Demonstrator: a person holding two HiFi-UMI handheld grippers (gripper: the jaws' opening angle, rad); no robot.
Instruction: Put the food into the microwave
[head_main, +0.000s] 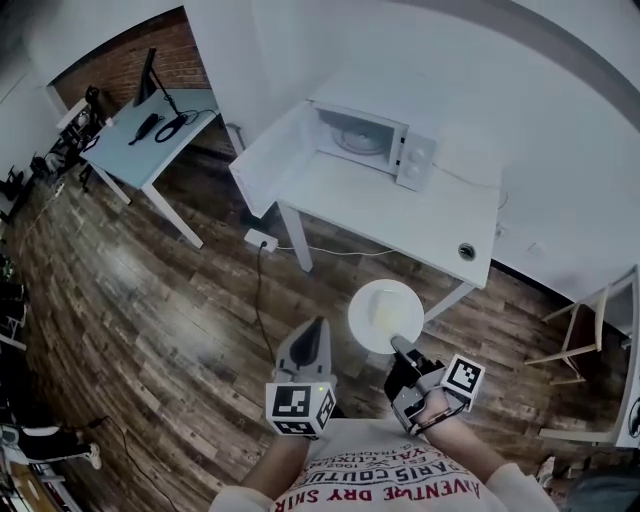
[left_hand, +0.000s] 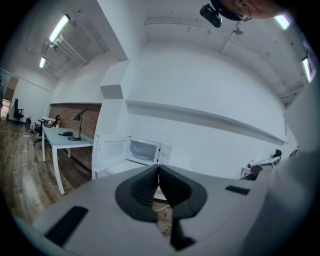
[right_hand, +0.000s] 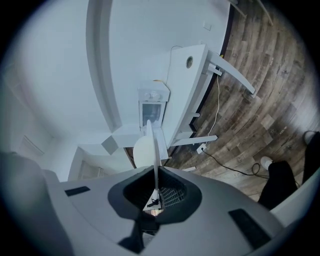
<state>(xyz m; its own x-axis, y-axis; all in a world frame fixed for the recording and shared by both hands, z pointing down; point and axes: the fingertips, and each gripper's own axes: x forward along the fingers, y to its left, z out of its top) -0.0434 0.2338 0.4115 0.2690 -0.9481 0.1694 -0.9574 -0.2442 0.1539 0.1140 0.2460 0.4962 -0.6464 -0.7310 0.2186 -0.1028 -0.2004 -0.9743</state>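
A white microwave (head_main: 372, 142) stands on a white table (head_main: 400, 215), its door (head_main: 268, 158) swung open to the left and the glass turntable visible inside. My right gripper (head_main: 399, 347) is shut on the near rim of a white plate (head_main: 385, 313), held over the wooden floor short of the table. Something pale lies on the plate; I cannot make out what. In the right gripper view the plate (right_hand: 151, 147) shows edge-on between the jaws, in line with the microwave (right_hand: 151, 107). My left gripper (head_main: 317, 330) is shut and holds nothing; it points toward the microwave (left_hand: 144, 151).
A pale blue desk (head_main: 150, 135) with a lamp and cables stands at the far left. A power strip (head_main: 261, 240) and its cord lie on the floor by the table leg. A wooden chair (head_main: 580, 335) stands at the right.
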